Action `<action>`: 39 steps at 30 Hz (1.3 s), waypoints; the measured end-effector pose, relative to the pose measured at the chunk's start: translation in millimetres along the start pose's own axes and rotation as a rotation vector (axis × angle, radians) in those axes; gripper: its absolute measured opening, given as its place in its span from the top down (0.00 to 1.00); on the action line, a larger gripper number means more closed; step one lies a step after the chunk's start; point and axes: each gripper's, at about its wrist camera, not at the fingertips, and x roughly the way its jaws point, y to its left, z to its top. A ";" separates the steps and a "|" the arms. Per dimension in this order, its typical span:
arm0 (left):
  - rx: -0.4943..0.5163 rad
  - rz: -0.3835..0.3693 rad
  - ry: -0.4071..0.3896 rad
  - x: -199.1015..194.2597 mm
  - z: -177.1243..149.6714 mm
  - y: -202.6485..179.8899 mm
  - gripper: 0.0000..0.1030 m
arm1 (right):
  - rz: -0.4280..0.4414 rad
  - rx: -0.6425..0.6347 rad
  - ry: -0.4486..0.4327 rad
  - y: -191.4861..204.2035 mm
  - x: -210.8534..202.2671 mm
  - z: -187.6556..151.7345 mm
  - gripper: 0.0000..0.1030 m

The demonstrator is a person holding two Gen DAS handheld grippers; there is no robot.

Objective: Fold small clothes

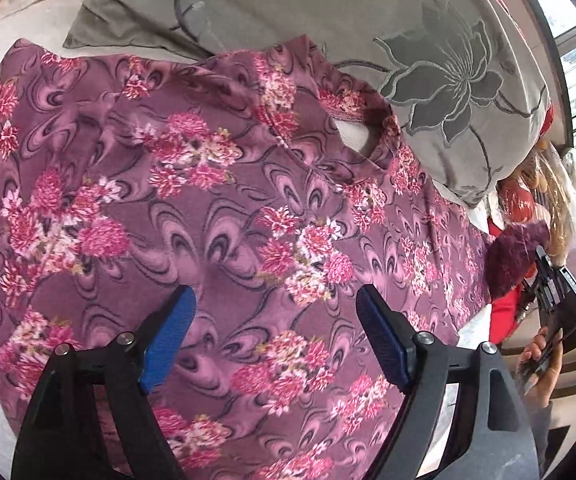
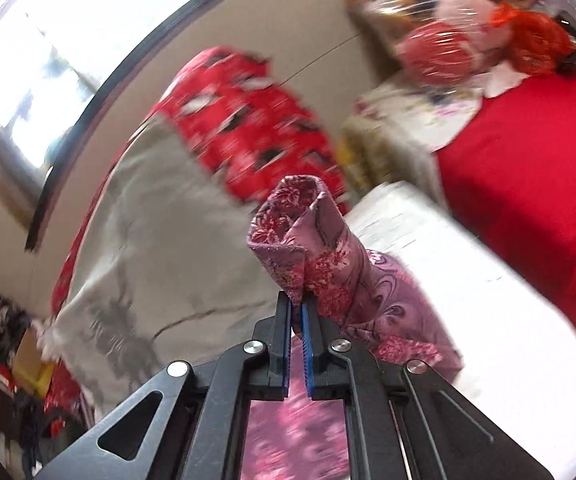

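Note:
A purple top with pink flowers (image 1: 223,216) lies spread on the white bed, its neck hole toward the grey pillow. My left gripper (image 1: 275,304) hangs just above the middle of the cloth, jaws wide open and nothing between the blue pads (image 1: 167,340). At the right edge of the left wrist view a hand holds my right gripper (image 1: 544,264), with a dark bunch of the top's cloth at its tip. In the right wrist view my right gripper (image 2: 296,300) is shut on a folded edge of the purple top (image 2: 320,248), which stands lifted above the white bedsheet (image 2: 468,280).
A grey pillow with a flower pattern (image 1: 368,40) lies beyond the top. Red patterned cloth (image 2: 255,120), a plain red fabric (image 2: 528,200) and a plastic-wrapped doll (image 2: 460,32) sit at the bed's side. A window (image 2: 27,60) is behind.

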 end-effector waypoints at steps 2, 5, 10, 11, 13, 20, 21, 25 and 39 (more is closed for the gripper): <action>-0.006 -0.013 0.014 -0.8 4.7 3.6 0.20 | 0.024 -0.027 0.024 22.9 5.2 -13.8 0.96; -0.019 -0.034 0.030 -5.4 4.0 8.7 0.20 | 0.067 -0.056 0.069 54.6 15.9 -37.1 0.96; -0.034 -0.062 0.043 -21.6 14.9 28.3 0.20 | 0.132 -0.136 0.167 114.0 37.8 -85.1 0.96; -0.035 -0.069 0.042 -27.7 17.1 36.0 0.20 | 0.144 -0.149 0.182 124.9 40.7 -94.9 0.96; -0.033 -0.077 0.038 -38.8 20.3 47.1 0.20 | 0.179 -0.166 0.221 147.2 48.3 -115.0 0.96; -0.034 -0.105 0.004 -84.5 25.2 86.1 0.20 | 0.276 -0.248 0.351 220.5 68.2 -189.9 0.96; -0.037 -0.109 0.000 -91.0 24.9 92.9 0.20 | 0.288 -0.254 0.370 227.7 70.4 -200.6 0.96; -0.053 -0.122 0.007 -106.6 20.4 109.2 0.20 | 0.311 -0.241 0.527 247.3 91.7 -258.4 0.89; -0.042 -0.069 0.125 -55.0 10.1 73.3 0.20 | 0.179 -0.162 0.511 145.6 23.3 -236.5 0.62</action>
